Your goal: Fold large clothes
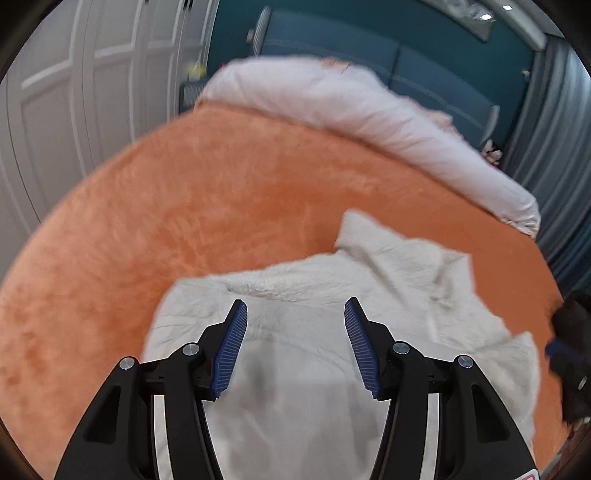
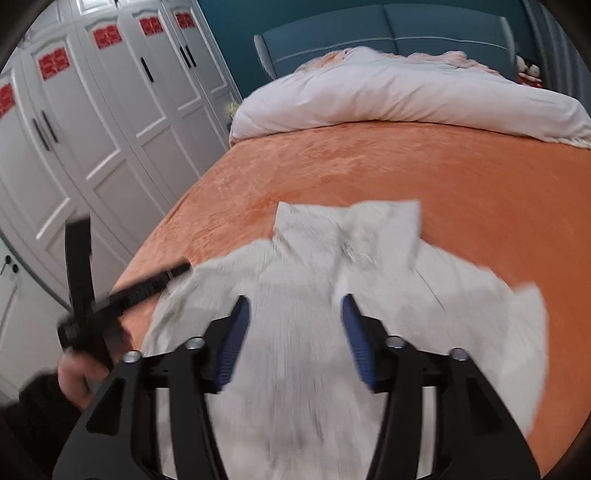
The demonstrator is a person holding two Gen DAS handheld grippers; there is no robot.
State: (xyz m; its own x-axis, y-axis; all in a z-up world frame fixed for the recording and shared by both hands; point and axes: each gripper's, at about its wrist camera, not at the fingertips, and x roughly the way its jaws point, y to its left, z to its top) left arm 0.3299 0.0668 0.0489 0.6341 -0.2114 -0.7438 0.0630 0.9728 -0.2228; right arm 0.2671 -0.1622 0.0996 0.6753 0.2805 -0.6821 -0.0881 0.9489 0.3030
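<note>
A white fleecy garment point(image 1: 314, 332) lies spread on the orange bed cover point(image 1: 184, 206), collar end pointing toward the pillows. It also shows in the right wrist view point(image 2: 314, 295), with its collar point(image 2: 347, 225) at the far end. My left gripper point(image 1: 295, 306) is open and empty, held above the garment's left part. My right gripper point(image 2: 295, 302) is open and empty above the garment's middle. The left gripper also shows at the left of the right wrist view point(image 2: 110, 299), near the garment's left edge. The right gripper shows at the right edge of the left wrist view point(image 1: 569, 350).
A white duvet point(image 2: 406, 96) is bunched at the head of the bed against a blue headboard point(image 2: 388, 33). White wardrobe doors point(image 2: 92, 122) stand along the left side of the bed. Grey curtains point(image 1: 554, 122) hang on the right.
</note>
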